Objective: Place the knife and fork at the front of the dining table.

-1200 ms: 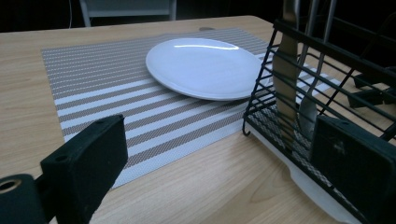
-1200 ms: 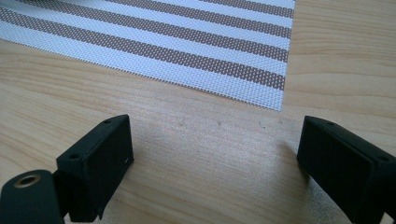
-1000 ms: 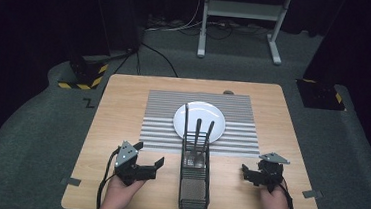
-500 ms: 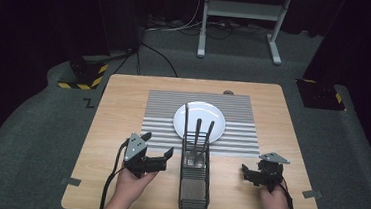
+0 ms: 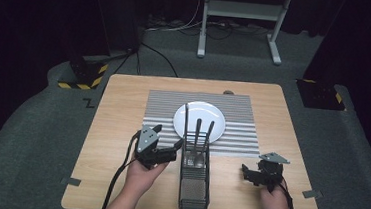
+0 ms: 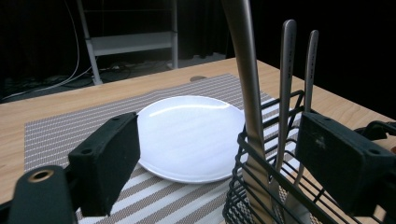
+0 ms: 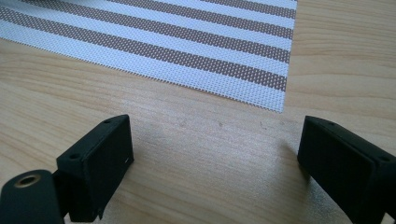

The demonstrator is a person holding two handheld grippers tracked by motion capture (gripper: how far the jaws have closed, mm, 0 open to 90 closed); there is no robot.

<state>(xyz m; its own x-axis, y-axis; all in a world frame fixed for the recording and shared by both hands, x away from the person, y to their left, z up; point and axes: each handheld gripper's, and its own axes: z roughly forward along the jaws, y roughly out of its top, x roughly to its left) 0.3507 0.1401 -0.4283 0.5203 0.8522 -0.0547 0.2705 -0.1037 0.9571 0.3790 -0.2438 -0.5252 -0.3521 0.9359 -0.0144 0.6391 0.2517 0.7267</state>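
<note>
Our left gripper point(image 5: 174, 146), jaws released, nears the cutlery point(image 6: 247, 93) in the rack point(image 5: 195, 183); at 3 o'clock our right gripper point(image 5: 248, 172) rests released on the table point(image 5: 123, 104).

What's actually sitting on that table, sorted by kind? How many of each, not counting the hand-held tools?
Plates: 1, the white plate
Striped placemats: 1, the placemat under the plate
Wire caddies: 1, the black caddy
Metal cutlery pieces standing in the caddy: 3, the cutlery
Total: 6
</note>
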